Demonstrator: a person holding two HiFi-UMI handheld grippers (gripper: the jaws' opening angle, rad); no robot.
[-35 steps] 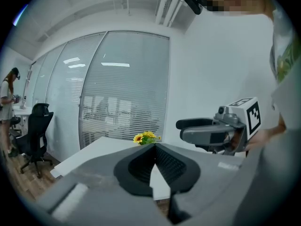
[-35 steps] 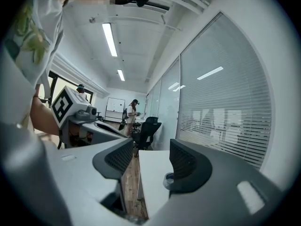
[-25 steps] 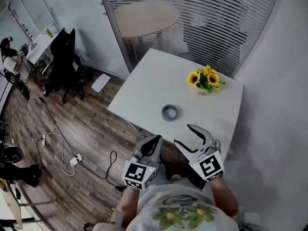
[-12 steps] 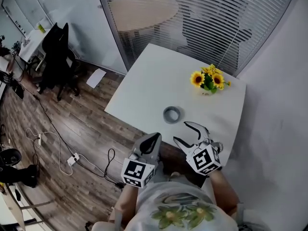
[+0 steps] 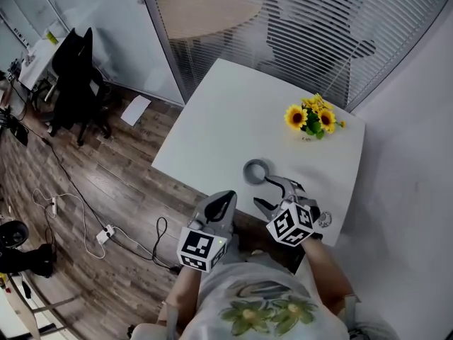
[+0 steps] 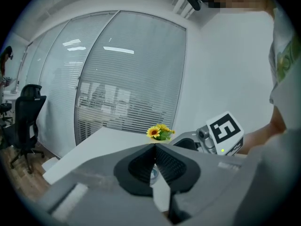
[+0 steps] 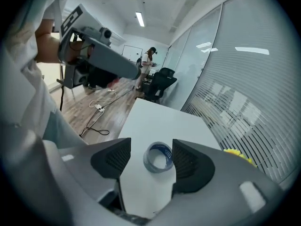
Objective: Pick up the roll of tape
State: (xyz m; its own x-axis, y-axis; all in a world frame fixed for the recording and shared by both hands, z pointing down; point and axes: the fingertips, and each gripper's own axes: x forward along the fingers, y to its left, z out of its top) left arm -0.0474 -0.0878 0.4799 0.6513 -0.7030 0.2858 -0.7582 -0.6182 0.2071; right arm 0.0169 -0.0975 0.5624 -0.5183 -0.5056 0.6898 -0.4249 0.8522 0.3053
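While the grey, ring-shaped roll of tape (image 5: 256, 171) lies flat on the smooth white worktop (image 5: 226, 112), the right gripper (image 5: 265, 193) hovers just beside it, ribbed black jaws apart; the left gripper (image 5: 224, 202) has its jaws pressed together.

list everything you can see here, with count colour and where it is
table: one, white, centre of the head view
roll of tape: one, grey-blue, flat near the table's near edge
sunflowers: one small bunch, yellow, table's far right corner
office chair: one, black, wood floor at left
round table: one, pale wood, behind the blinds
sheet of paper: one, white, floor near the chair
cables: several, black and white, floor at left
left hand-held gripper: grey, jaws together, empty
right hand-held gripper: grey, jaws apart, framing the tape, not gripping
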